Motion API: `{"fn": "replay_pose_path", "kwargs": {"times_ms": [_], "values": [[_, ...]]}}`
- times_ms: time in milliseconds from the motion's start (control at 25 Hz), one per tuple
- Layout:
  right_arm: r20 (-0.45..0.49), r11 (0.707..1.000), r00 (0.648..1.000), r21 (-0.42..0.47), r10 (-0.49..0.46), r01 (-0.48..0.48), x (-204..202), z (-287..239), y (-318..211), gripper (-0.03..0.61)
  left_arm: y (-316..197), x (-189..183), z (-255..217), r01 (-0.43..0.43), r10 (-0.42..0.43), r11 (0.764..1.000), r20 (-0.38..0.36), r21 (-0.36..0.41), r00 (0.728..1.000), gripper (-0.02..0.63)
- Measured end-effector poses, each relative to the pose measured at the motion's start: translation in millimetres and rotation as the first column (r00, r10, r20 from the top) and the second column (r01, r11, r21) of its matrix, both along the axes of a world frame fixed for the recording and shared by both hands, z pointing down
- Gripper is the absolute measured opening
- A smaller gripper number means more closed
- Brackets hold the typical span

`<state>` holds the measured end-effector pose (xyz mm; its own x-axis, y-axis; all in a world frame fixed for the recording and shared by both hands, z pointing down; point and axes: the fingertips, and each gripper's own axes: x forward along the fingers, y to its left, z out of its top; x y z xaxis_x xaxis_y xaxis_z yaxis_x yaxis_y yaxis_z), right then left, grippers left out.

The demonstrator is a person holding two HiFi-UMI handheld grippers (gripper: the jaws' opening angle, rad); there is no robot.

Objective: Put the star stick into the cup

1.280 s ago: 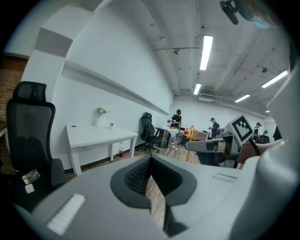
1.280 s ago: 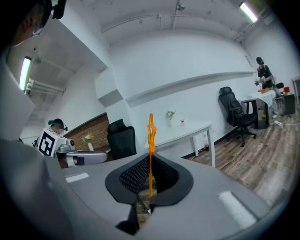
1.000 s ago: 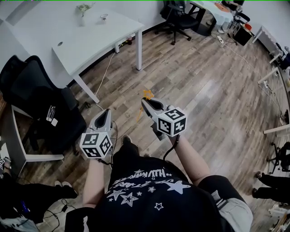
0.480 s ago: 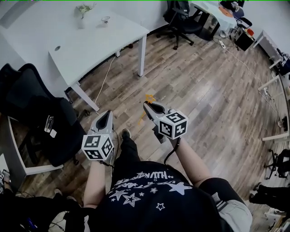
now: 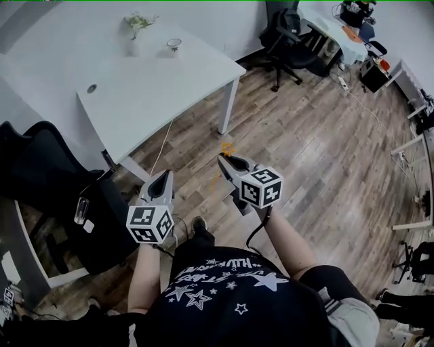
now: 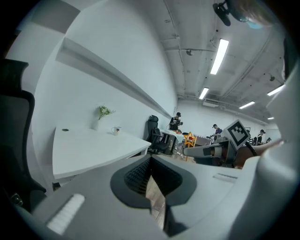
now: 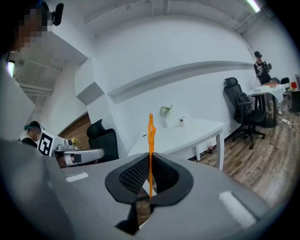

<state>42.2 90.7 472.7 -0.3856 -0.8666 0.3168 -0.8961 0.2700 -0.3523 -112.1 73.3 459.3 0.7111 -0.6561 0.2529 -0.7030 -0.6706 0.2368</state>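
My right gripper (image 5: 227,161) is shut on the thin stem of the orange star stick (image 5: 226,146), held in the air over the wood floor with the star end up. In the right gripper view the stick (image 7: 151,140) stands upright between the pads, seen edge-on. The small cup (image 5: 174,45) stands at the far side of the white table (image 5: 169,88), next to a vase with a green sprig (image 5: 135,28). The cup (image 7: 181,121) is well ahead of the stick. My left gripper (image 5: 161,181) hangs to the left, shut and holding nothing, jaws together (image 6: 150,159).
A black office chair (image 5: 47,183) stands close at the left, another (image 5: 288,34) at the back. The table's leg (image 5: 228,105) and a floor cable (image 5: 161,146) lie ahead. Other desks (image 5: 339,20) and people are far off.
The white table and its cup have come closer and lower in the head view as the person walks toward them. Both grippers keep their pose, the right one still holding the stick.
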Motion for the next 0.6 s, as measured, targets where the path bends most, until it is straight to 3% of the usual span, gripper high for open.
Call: {"fn": "replay_pose_path", "kwargs": {"times_ms": [240, 600], "values": [[-0.009, 0.999, 1.000, 0.033, 0.017, -0.016, -3.0, -15.3, -86.5, 0.032, -73.5, -14.1, -8.1, 0.005, -0.005, 1.000, -0.005, 0.020, 1.000, 0.003], [0.002, 0.997, 0.998, 0.047, 0.059, -0.059, 15.9, -20.8, -159.0, 0.032, -141.8, -10.0, -6.5, -0.004, 0.004, 1.000, 0.008, 0.017, 1.000, 0.003]]}}
